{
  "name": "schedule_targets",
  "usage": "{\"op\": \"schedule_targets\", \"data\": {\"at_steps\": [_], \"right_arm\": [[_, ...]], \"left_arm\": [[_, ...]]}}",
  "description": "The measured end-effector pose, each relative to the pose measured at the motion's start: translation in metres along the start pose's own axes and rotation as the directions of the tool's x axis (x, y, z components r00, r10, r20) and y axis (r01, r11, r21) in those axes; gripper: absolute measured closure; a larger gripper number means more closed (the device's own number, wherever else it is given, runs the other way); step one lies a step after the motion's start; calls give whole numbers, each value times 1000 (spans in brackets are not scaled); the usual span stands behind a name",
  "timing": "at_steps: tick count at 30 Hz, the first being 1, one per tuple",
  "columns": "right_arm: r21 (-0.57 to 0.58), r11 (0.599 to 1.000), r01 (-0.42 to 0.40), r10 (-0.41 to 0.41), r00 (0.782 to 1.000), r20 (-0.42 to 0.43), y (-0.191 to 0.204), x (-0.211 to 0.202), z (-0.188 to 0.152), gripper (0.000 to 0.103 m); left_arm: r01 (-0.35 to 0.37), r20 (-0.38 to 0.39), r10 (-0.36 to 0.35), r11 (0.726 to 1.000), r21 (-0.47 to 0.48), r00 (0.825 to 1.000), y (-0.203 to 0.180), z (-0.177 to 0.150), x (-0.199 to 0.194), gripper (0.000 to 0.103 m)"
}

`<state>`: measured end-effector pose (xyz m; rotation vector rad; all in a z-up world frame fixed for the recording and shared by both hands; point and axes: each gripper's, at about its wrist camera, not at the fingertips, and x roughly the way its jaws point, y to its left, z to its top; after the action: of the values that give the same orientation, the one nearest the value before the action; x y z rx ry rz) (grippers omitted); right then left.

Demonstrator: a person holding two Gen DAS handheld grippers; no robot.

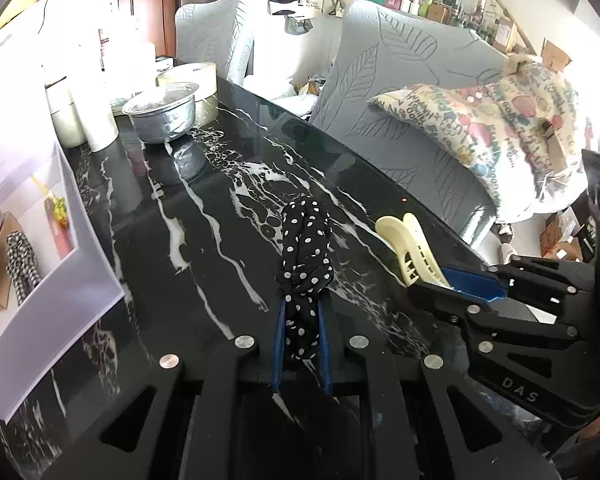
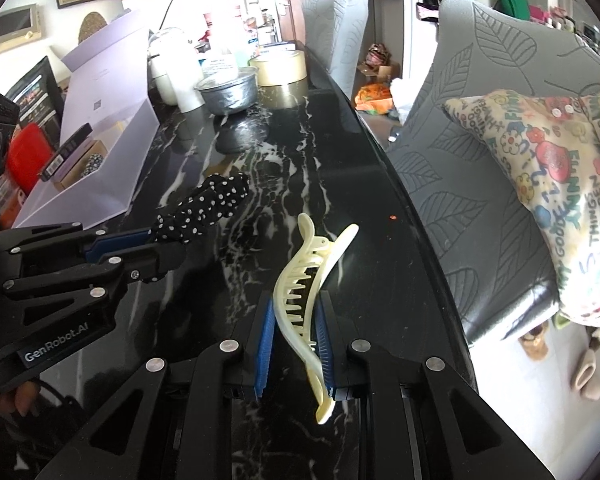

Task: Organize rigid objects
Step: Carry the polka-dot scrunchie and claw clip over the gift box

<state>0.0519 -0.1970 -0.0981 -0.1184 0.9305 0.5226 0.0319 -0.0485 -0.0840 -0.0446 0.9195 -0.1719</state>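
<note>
My left gripper (image 1: 302, 312) is shut on a black hair clip covered in white-dotted fabric (image 1: 306, 252), held over the black marble table (image 1: 204, 216). It also shows in the right wrist view (image 2: 204, 210). My right gripper (image 2: 294, 320) is shut on a cream plastic hair claw clip (image 2: 304, 292), which sticks out forward and back between the blue pads. In the left wrist view the cream clip (image 1: 410, 248) shows at the right, in the right gripper's fingers (image 1: 472, 284).
An open lilac box (image 2: 96, 168) with small items inside stands at the table's left. A metal bowl (image 2: 228, 92), a tape roll (image 2: 280, 68) and white containers (image 2: 180, 84) stand at the far end. Grey leaf-pattern chairs (image 2: 480, 120) and a printed cushion (image 2: 560, 184) line the right edge.
</note>
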Motion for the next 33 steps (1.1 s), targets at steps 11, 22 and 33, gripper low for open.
{"op": "schedule_targets", "data": {"at_steps": [11,22,33], "right_arm": [[-58,997,-56,58,998,36,30,-18,-2,83],[-140,983,-121,128,991,45,76,-24,-6,83],[-223,958,-179,193,980,41,120,-33,-16,83]], "left_arm": [[-43,47,46,998,-47,998,10,-17,-39,89],[-96,79,106,988,-120,991,35,-48,-78,89],[-148,98,170,969,-198,980,57,-82,-112,89]]}}
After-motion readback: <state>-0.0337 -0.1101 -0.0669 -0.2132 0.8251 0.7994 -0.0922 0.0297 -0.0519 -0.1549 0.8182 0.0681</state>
